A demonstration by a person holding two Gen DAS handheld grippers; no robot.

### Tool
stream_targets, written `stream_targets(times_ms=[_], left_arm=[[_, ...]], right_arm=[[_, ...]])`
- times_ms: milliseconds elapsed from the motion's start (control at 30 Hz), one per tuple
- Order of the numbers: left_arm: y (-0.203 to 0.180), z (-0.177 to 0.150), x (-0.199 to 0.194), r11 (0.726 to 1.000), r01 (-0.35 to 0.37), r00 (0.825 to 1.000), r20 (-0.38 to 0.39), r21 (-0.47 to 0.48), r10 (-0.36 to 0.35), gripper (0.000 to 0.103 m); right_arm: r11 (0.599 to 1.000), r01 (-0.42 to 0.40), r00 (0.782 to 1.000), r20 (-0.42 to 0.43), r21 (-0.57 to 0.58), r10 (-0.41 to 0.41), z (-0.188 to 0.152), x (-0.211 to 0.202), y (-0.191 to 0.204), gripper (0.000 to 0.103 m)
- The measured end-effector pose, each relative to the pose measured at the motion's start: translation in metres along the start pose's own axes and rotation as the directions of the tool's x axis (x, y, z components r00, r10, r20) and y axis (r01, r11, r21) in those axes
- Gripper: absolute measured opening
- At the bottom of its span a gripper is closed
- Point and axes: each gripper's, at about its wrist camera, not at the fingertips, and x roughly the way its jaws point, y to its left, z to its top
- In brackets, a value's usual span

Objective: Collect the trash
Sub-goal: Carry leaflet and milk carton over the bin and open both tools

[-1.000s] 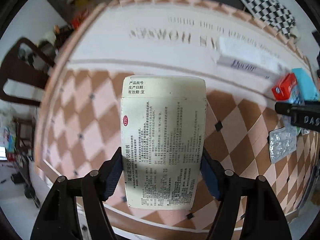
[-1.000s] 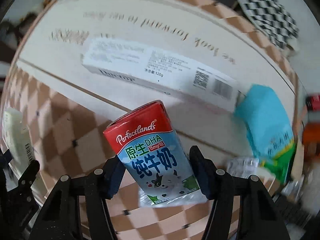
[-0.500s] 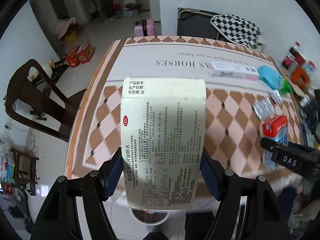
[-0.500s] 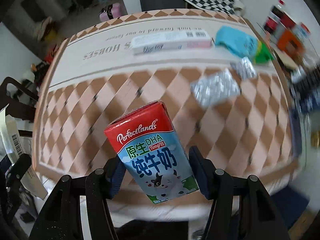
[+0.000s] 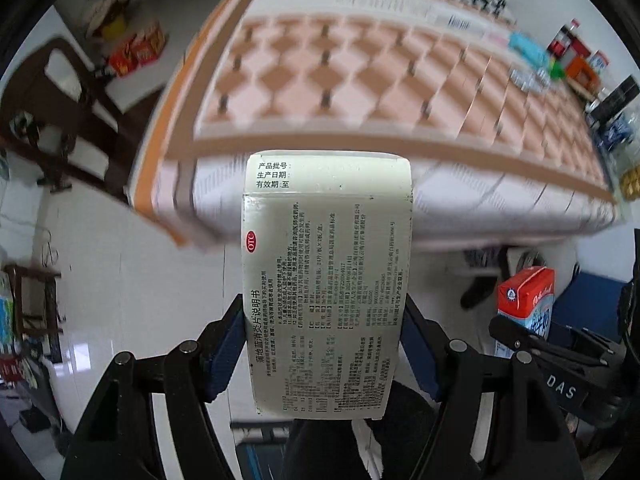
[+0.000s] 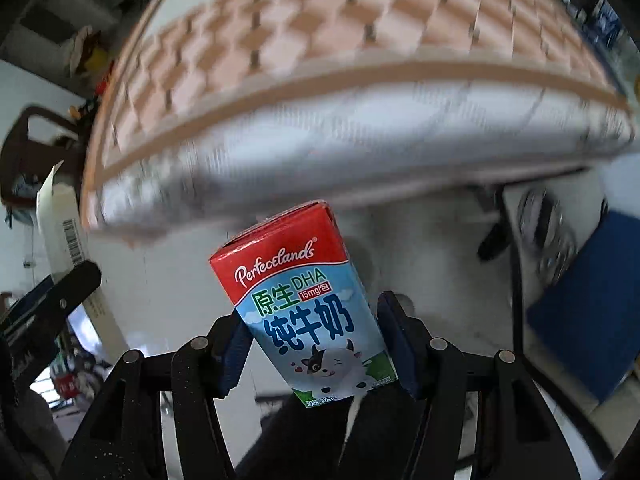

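Note:
My left gripper (image 5: 324,344) is shut on a pale medicine box (image 5: 326,280) printed with Chinese text and a red OTC mark. My right gripper (image 6: 316,344) is shut on a red and blue milk carton (image 6: 304,304) with a cartoon cow. Both are held off the table, in front of its near edge and above the white floor. The milk carton also shows in the left wrist view (image 5: 526,304), and the medicine box shows in the right wrist view (image 6: 72,248) at the left.
The table (image 5: 360,80) with a peach diamond-pattern cloth lies ahead, blurred. A long white box (image 5: 460,24), a teal packet (image 5: 528,46), blister packs (image 5: 528,78) and bottles (image 5: 568,40) lie at its far right. A dark wooden chair (image 5: 60,112) stands left. A blue object (image 6: 592,312) is at the right.
Both grippers have pulled back from above the table and dropped below its near edge, each still holding its item. The view is blurred from the motion.

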Motion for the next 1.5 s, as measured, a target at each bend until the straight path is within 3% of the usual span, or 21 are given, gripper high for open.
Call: stream_targets(times_ms=[233,533,733,833,900,1000,1067,1167,1333,1433,1500], left_arm=[[0.009,-0.033,0.107,1.000,-0.007,0.989,-0.150,-0.024,0.003,0.069],[0.014,-0.058,0.258,0.998,-0.025,0.962,-0.272,-0.056,0.009,0.069],[0.029,-0.066,0.336,0.990,0.051,0.937,-0.337,-0.134,-0.094,0.070],[0.046,-0.073,0.363,0.966,0.114,0.912,-0.362,-0.232,-0.194,0.073],[0.062,-0.081,0.374,0.943,0.132,0.894,-0.374,-0.304,-0.246,0.087],[0.076,-0.089,0.377,0.931,0.129,0.883,-0.388,-0.341,-0.264,0.091],[0.082,-0.092,0.376,0.935,0.114,0.883,-0.398,-0.337,-0.251,0.097],[0.088,-0.096,0.369,0.949,0.067,0.898,-0.396,-0.309,-0.192,0.098],[0.092,-0.101,0.343,0.974,-0.056,0.943,-0.333,-0.221,-0.021,0.097],[0.092,-0.104,0.332,0.980,-0.090,0.951,-0.307,-0.177,0.032,0.097],[0.087,-0.104,0.325,0.983,-0.084,0.953,-0.302,-0.165,0.031,0.097]], right_arm=[[1.000,-0.002,0.988,-0.156,0.007,0.003,-0.052,0.106,-0.001,0.062],[0.998,-0.012,0.962,-0.272,0.061,0.028,-0.066,0.259,-0.019,0.062],[0.997,-0.011,0.948,-0.318,0.074,0.034,-0.059,0.339,-0.028,0.062],[0.995,-0.021,0.940,-0.338,0.097,0.053,-0.058,0.371,-0.032,0.062],[0.993,-0.025,0.935,-0.350,0.117,0.065,-0.057,0.389,-0.036,0.062],[0.987,-0.058,0.924,-0.367,0.150,0.110,-0.056,0.410,-0.037,0.063],[0.979,-0.108,0.915,-0.367,0.172,0.165,-0.057,0.420,-0.035,0.064],[0.968,-0.157,0.909,-0.356,0.195,0.219,-0.059,0.426,-0.033,0.093],[0.985,-0.121,0.928,-0.337,0.124,0.157,-0.064,0.422,-0.021,0.095],[0.996,-0.066,0.944,-0.321,0.055,0.080,-0.065,0.411,-0.013,0.095],[1.000,-0.027,0.951,-0.307,0.015,0.030,-0.066,0.403,-0.009,0.095]])
